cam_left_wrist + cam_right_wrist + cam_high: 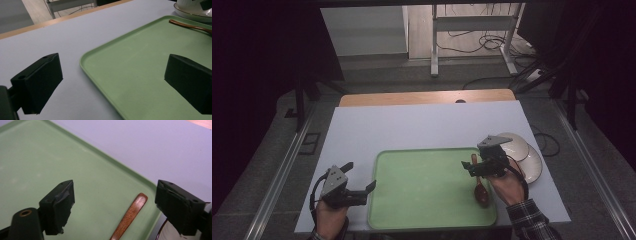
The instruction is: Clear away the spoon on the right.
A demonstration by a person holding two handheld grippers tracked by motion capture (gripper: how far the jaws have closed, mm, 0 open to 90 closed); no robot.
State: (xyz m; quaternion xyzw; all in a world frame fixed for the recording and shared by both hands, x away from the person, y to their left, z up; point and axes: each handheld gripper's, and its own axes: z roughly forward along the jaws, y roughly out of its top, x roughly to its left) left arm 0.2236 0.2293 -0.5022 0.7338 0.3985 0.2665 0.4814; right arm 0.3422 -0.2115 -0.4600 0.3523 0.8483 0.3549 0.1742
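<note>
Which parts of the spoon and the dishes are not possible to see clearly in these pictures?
- Wooden spoon: in the high view the right gripper covers part of its handle; in the right gripper view the bottom edge cuts off its bowl.
- Stacked white dishes: the right gripper and hand hide their near left part in the high view, so their count is unclear; in the left gripper view the top edge cuts them off.

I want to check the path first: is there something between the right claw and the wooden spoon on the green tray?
Nothing visible. The right claw hangs open just above the wooden spoon, whose handle lies between its jaws.
</note>
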